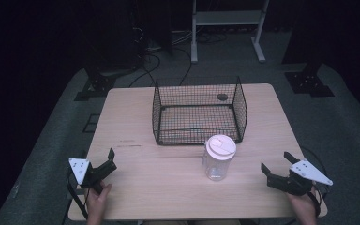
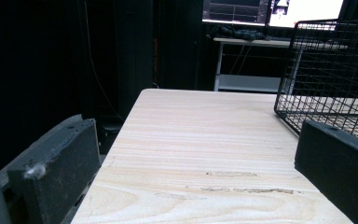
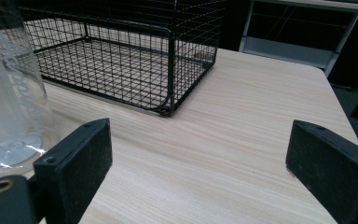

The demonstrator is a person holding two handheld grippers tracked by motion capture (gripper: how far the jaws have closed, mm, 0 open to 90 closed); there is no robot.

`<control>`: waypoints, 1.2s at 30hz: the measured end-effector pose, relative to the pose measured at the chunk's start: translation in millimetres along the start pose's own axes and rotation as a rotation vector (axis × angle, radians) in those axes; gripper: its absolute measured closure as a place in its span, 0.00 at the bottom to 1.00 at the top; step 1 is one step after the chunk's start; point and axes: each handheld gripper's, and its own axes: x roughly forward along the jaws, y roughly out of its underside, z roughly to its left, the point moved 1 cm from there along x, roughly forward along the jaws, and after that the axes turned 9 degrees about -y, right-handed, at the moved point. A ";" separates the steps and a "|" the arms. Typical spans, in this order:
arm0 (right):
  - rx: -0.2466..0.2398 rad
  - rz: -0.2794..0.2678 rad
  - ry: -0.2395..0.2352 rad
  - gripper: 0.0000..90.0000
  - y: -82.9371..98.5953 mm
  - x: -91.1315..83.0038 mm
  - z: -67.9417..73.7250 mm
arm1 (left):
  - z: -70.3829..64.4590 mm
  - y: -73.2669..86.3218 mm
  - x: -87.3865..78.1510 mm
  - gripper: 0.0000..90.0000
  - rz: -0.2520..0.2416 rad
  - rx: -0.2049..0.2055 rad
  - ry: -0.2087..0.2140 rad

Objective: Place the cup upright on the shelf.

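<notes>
A clear plastic jar point(image 1: 218, 158) with a white lid stands upright on the wooden table point(image 1: 168, 187), just in front of a black wire basket point(image 1: 199, 112). The basket is open at the top and has nothing in it. My left gripper point(image 1: 108, 158) rests near the table's front left corner, open with nothing between its jaws. At the front right my right gripper point(image 1: 275, 162) is open too, holding nothing. In the right gripper view the jar point(image 3: 9, 93) stands at the far left, beside the basket point(image 3: 121, 51). The left gripper view has the basket point(image 2: 331, 70) at its right.
A white metal shelf frame point(image 1: 227, 23) stands on the floor beyond the table, among cables and dark stands. Bare wood lies between the two grippers in front of the jar. A small dark round mark point(image 1: 222, 97) shows on the table behind the basket's back wall.
</notes>
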 end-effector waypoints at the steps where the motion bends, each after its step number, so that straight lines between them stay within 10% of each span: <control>1: 0.000 -0.001 -0.003 0.07 -0.1 0.2 0.2 | 0.0 0.0 0.0 0.00 0.000 0.000 0.000; 36: -0.095 -0.068 -0.151 0.04 -38.2 -14.4 43.4 | -2.1 0.0 -0.8 0.00 -0.003 0.018 0.004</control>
